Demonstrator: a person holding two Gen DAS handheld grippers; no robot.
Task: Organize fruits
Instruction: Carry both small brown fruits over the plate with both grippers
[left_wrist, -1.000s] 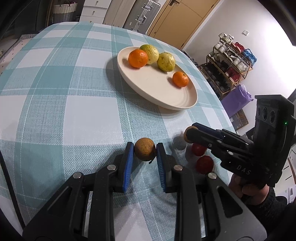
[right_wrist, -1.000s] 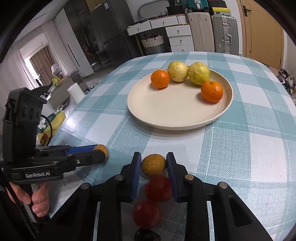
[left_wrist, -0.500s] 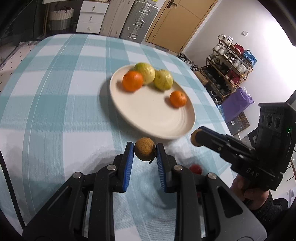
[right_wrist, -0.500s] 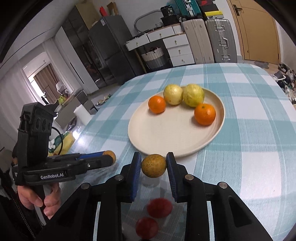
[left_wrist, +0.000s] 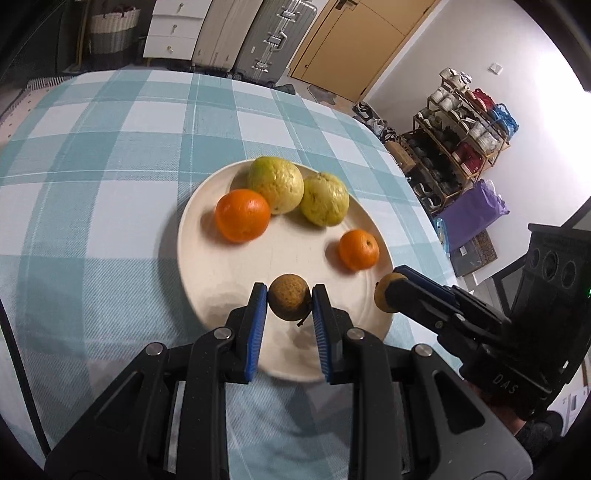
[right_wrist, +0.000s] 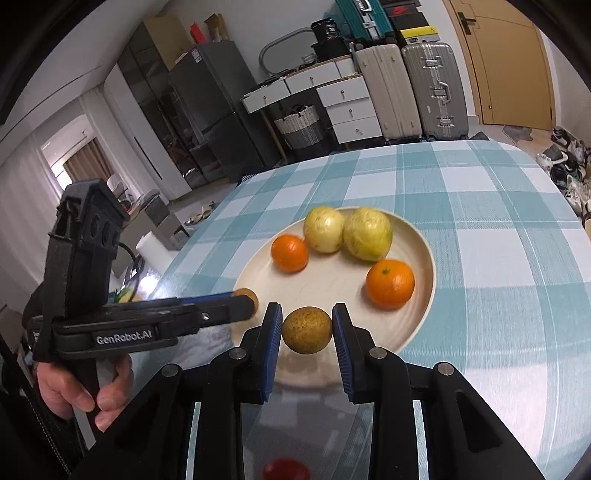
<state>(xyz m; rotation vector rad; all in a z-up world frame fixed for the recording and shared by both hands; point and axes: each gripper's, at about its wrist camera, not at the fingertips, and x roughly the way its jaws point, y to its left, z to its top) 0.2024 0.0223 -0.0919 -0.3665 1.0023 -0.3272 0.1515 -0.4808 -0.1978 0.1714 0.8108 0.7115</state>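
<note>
Each tool pinches a small round brownish fruit with rough, speckled skin, so no real long axis. Left tool (left_wrist: 289, 306) holds its fruit (left_wrist: 289, 301), stem down, over the plate's (left_wrist: 192, 251) near rim. Right tool (right_wrist: 306, 328) holds its fruit (right_wrist: 306, 329) over the same smooth cream plate on the checked-cloth counter (left_wrist: 92, 166).

plate (left_wrist: 192, 266) on table (left_wrist: 92, 184) | four fruits (left_wrist: 242, 220) on plate
</note>
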